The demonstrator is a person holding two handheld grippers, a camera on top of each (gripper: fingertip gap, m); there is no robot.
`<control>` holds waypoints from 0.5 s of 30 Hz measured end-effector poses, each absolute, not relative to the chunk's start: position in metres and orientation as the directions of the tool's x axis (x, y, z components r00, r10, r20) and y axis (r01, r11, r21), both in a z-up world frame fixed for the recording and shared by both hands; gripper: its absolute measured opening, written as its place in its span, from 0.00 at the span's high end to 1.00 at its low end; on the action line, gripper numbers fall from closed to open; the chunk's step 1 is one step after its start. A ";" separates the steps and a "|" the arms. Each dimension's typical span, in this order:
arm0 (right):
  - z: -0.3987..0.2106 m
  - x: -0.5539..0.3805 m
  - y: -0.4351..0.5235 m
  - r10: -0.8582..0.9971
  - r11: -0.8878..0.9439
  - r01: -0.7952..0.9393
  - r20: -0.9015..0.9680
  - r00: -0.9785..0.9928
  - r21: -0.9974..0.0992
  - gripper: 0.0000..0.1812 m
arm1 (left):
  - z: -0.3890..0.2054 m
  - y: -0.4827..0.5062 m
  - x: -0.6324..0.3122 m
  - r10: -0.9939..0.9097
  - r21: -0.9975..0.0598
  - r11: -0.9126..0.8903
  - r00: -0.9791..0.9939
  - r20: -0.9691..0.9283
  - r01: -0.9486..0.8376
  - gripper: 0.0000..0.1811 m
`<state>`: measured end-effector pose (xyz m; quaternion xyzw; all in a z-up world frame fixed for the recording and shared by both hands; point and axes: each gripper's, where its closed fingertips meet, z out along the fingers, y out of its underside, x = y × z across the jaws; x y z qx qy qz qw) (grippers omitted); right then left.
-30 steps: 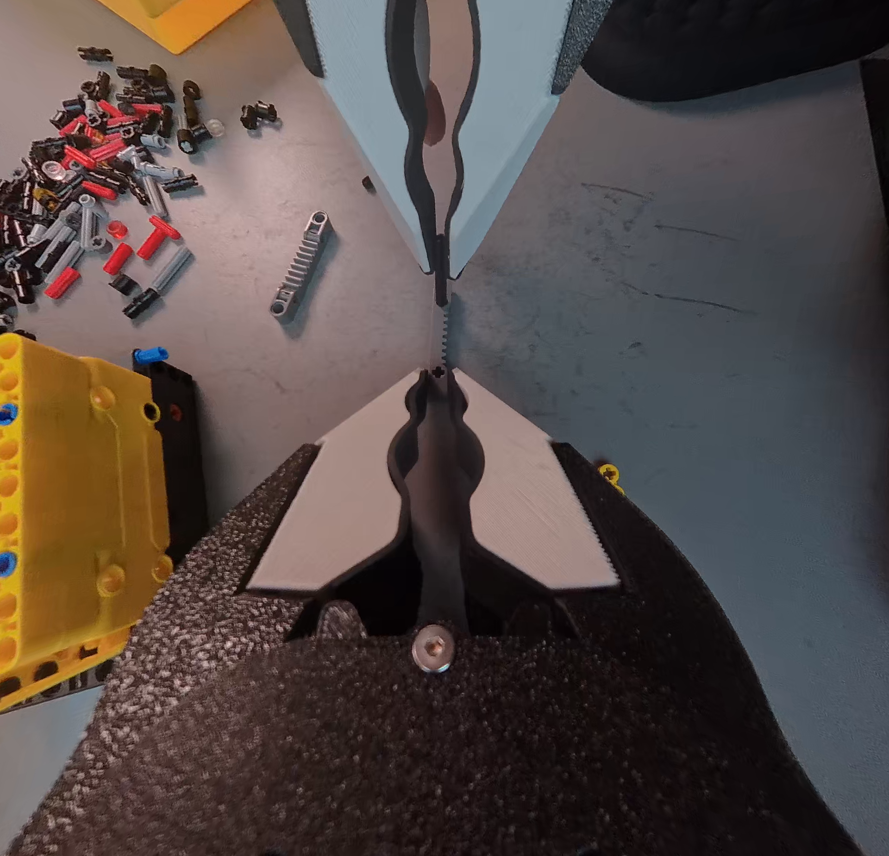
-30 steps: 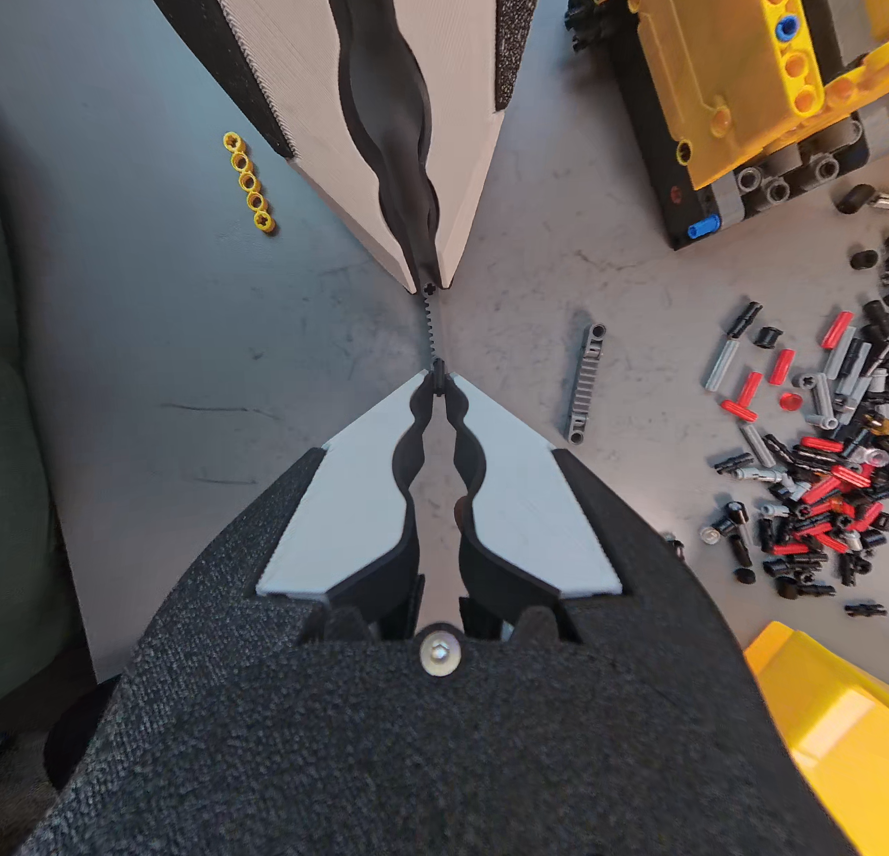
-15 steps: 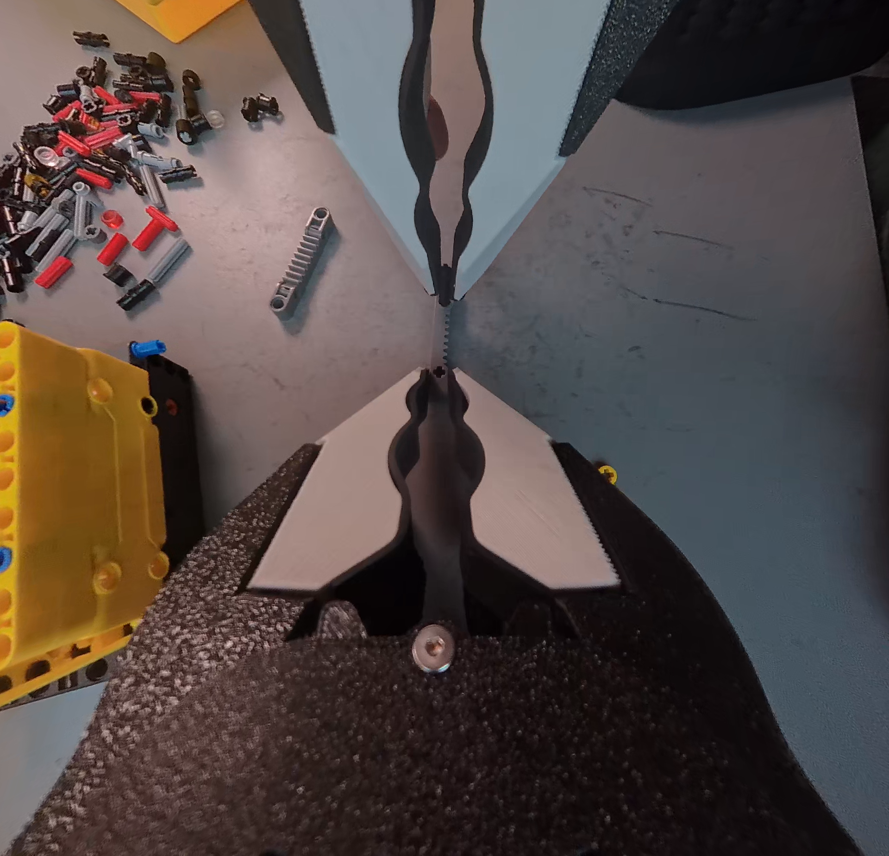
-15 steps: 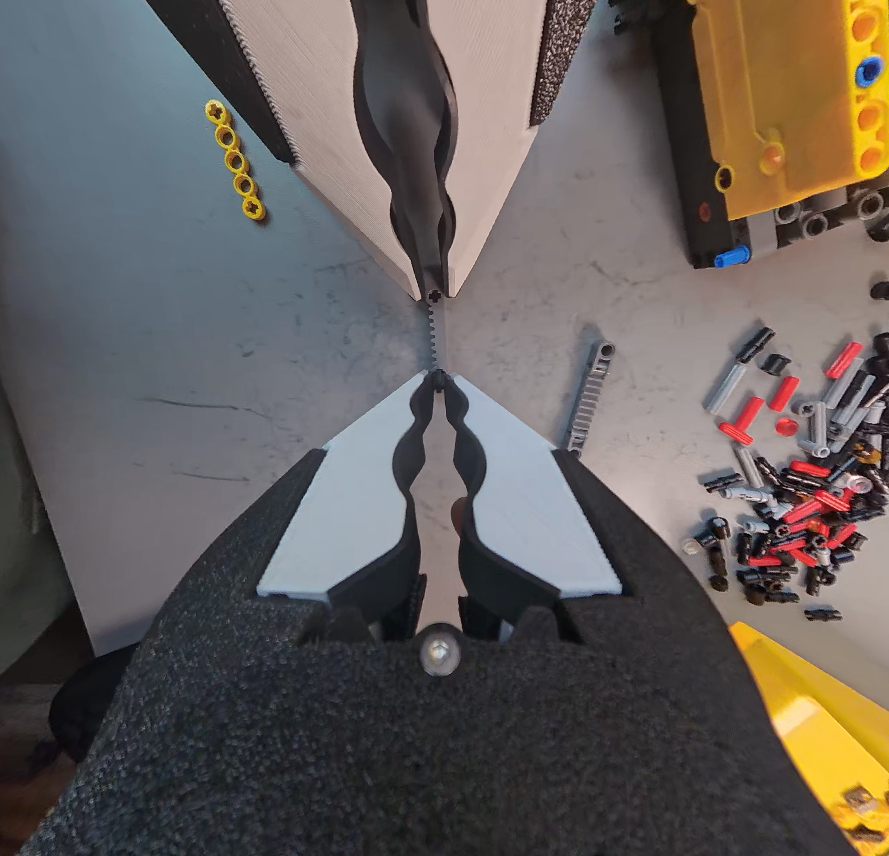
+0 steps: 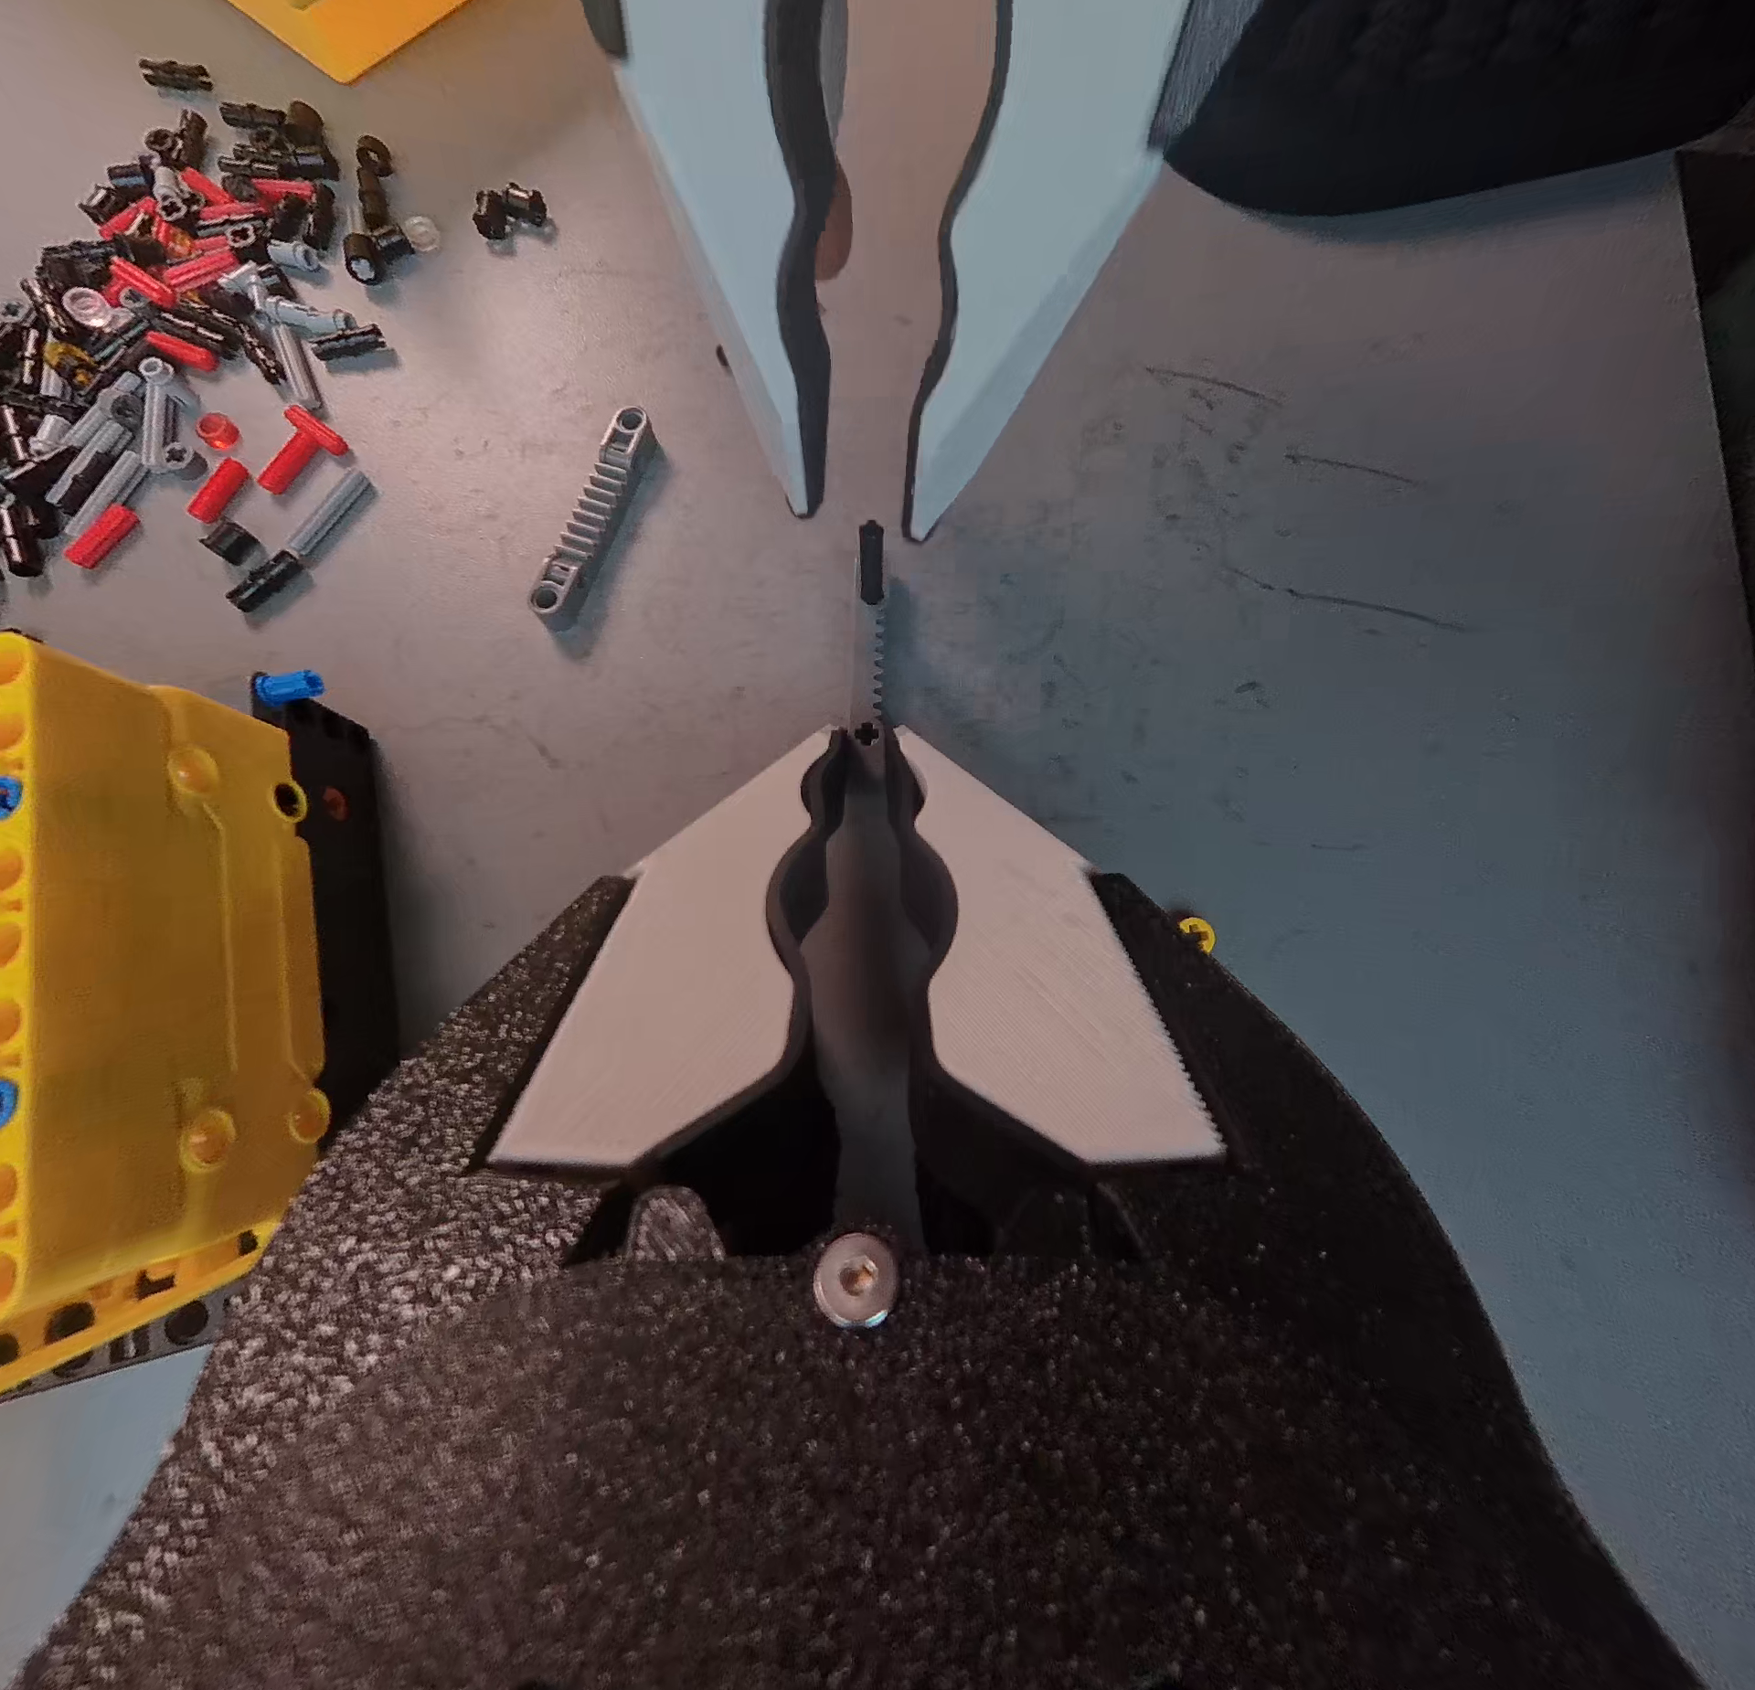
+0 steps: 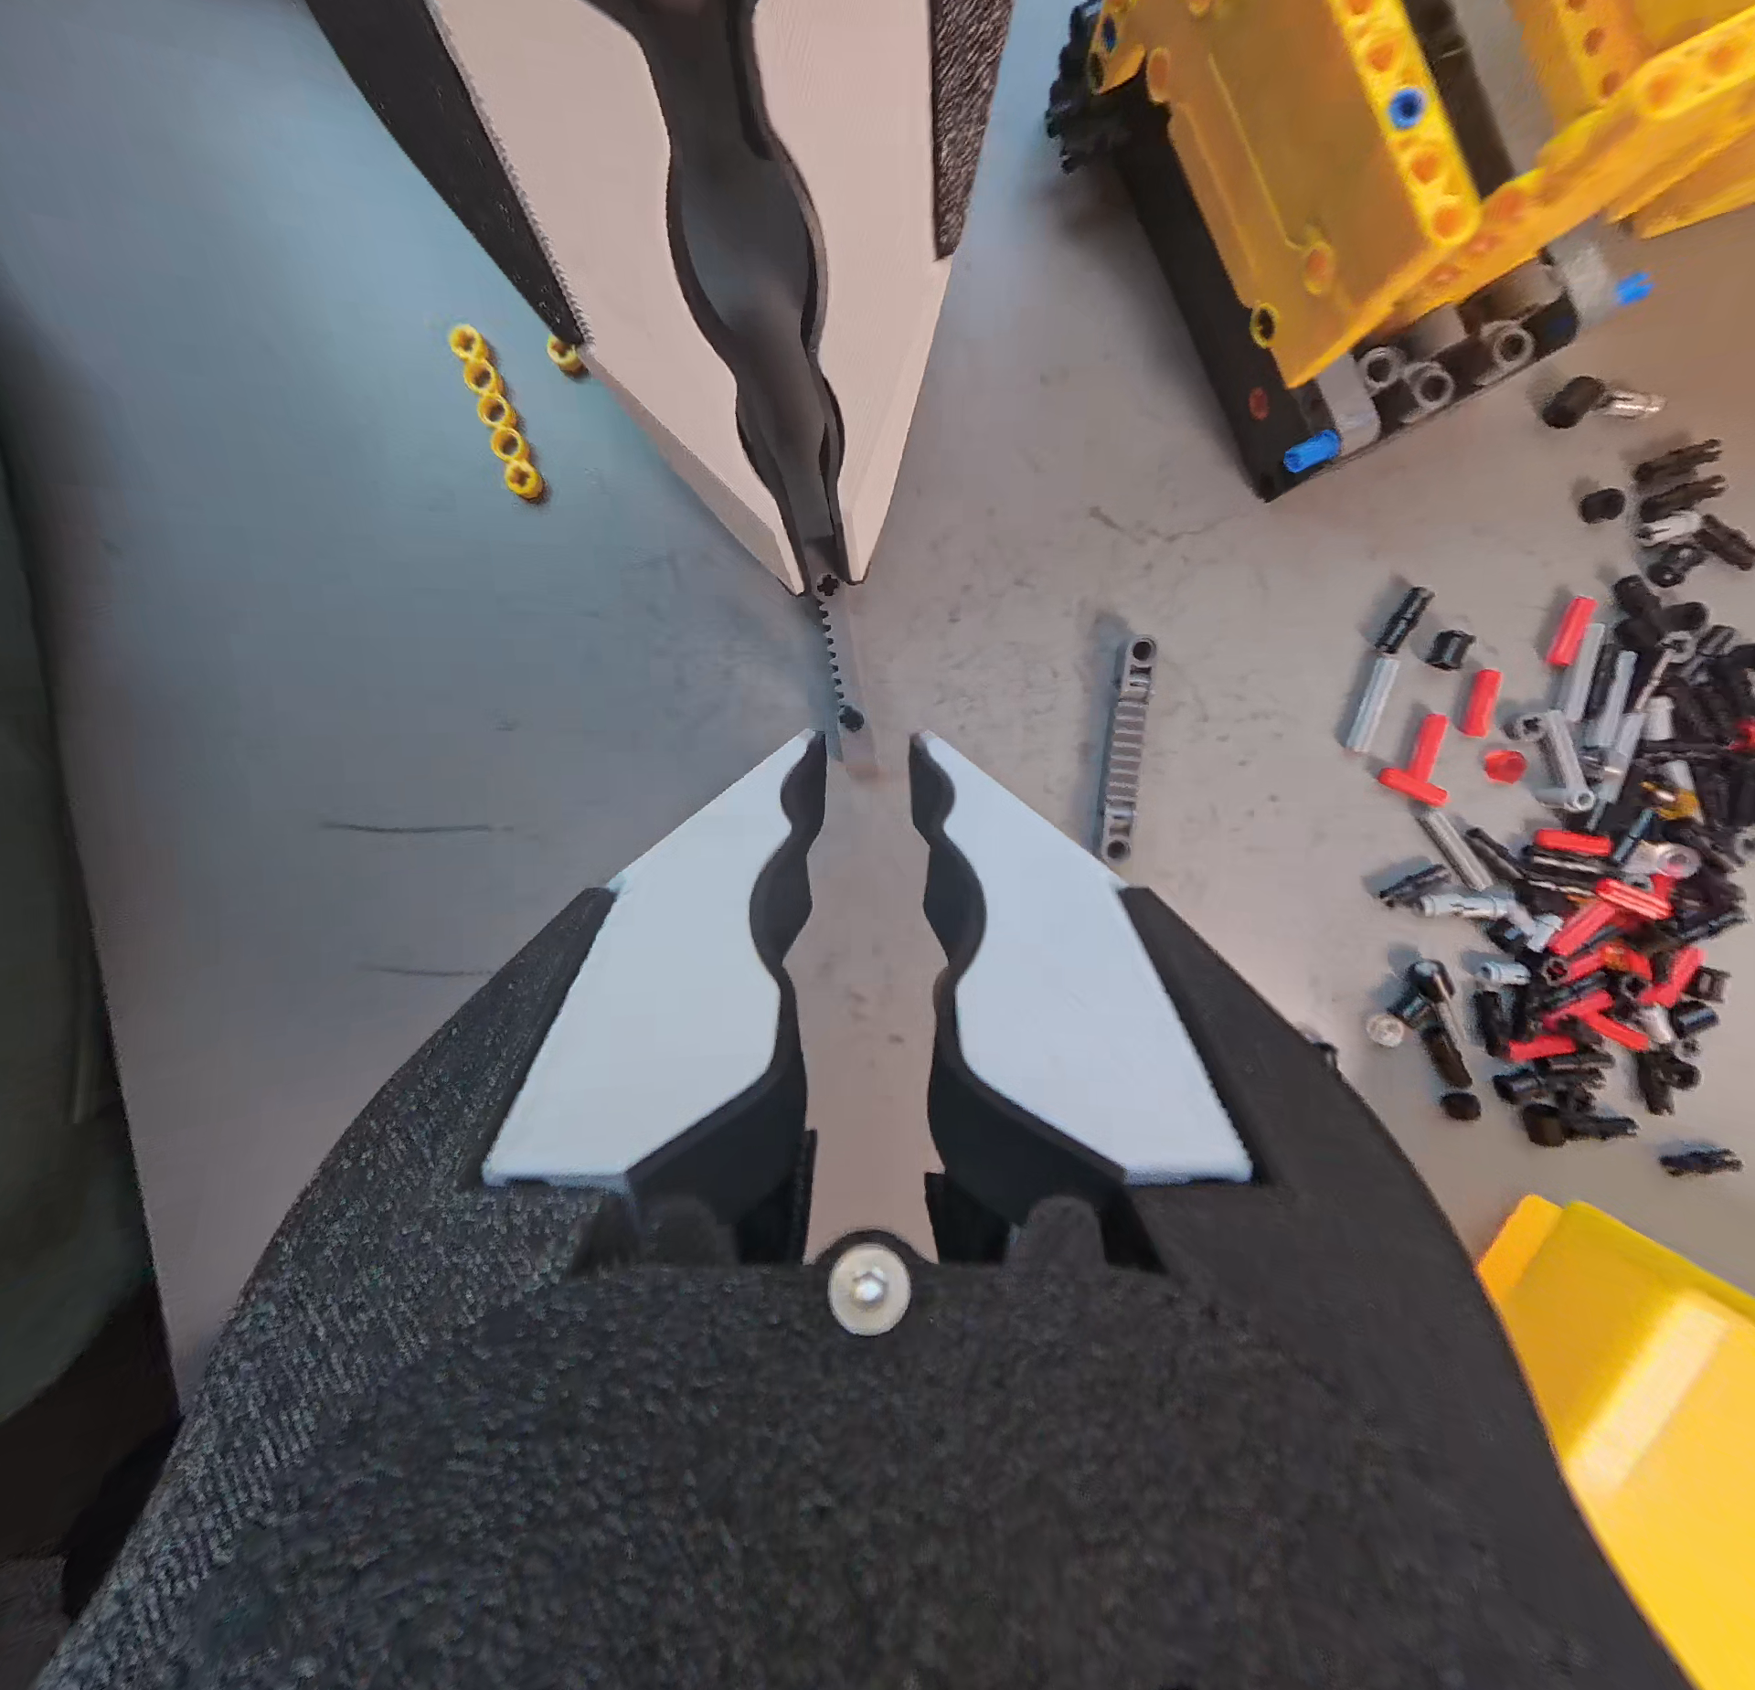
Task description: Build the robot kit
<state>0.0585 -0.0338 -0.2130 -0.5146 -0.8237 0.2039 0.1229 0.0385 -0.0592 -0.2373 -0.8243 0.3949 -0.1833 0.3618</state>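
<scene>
The left gripper (image 5: 862,738) has its fingertips pinched tight on one end of a small grey toothed rack piece (image 5: 876,657), holding it up off the grey tabletop (image 5: 1330,600). The far end of that rack has a short black pin (image 5: 869,557) stuck in it. The right gripper (image 6: 864,742) faces it tip to tip with its fingers spread a bit, one on each side of the pin end (can't tell if either actually touches it). A second grey rack piece (image 6: 1125,742) lies flat on the table just beside them, and past that there's a messy pile of red, black and grey pins (image 6: 1595,885). A yellow and black brick model (image 6: 1330,172), a yellow five-hole beam (image 6: 496,410) and a yellow bin (image 6: 1643,1416) sit around the edges.
</scene>
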 end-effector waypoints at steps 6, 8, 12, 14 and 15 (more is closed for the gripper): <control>-0.197 0.087 0.005 0.931 0.338 0.817 0.042 -0.362 -0.467 0.90 | -0.238 -0.060 0.038 -0.787 -0.737 -0.425 0.617 0.014 -0.526 0.97; -0.204 0.095 0.014 0.946 0.304 0.833 0.040 -0.323 -0.462 0.90 | -0.239 -0.061 0.039 -0.791 -0.733 -0.418 0.611 0.005 -0.536 0.96; -0.222 0.102 0.025 0.961 0.264 0.852 0.048 -0.273 -0.452 0.90 | -0.239 -0.061 0.039 -0.794 -0.732 -0.413 0.608 -0.004 -0.543 0.93; -0.228 0.102 0.028 0.967 0.241 0.857 0.041 -0.250 -0.455 0.90 | -0.239 -0.061 0.038 -0.793 -0.733 -0.412 0.609 -0.004 -0.542 0.92; -0.230 0.102 0.030 0.970 0.229 0.861 0.037 -0.239 -0.453 0.90 | -0.238 -0.061 0.038 -0.794 -0.735 -0.410 0.608 -0.004 -0.540 0.92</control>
